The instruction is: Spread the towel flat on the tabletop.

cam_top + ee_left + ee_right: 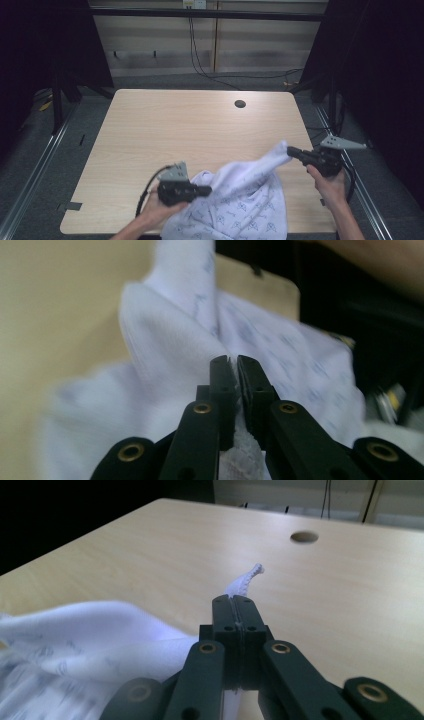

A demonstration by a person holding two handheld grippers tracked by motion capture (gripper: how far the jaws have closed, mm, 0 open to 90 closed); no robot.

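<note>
- Fingers [222, 385] of the left gripper [233, 360] are clamped on a fold of the white printed cloth [240, 200]; those of the right gripper [234, 600] are pinched on its far corner.
- Cloth is seen bunched at the near edge of the wooden table [175, 125], stretched between both grippers.
- Both pinches are best kept firm while the hands are drawn apart evenly, so the fabric is spread flat, it is judged.
- Cable hole [240, 104] is left well clear.

Wooden table [165, 125], grey floor [30, 165], dark curtains [380, 75]
</note>
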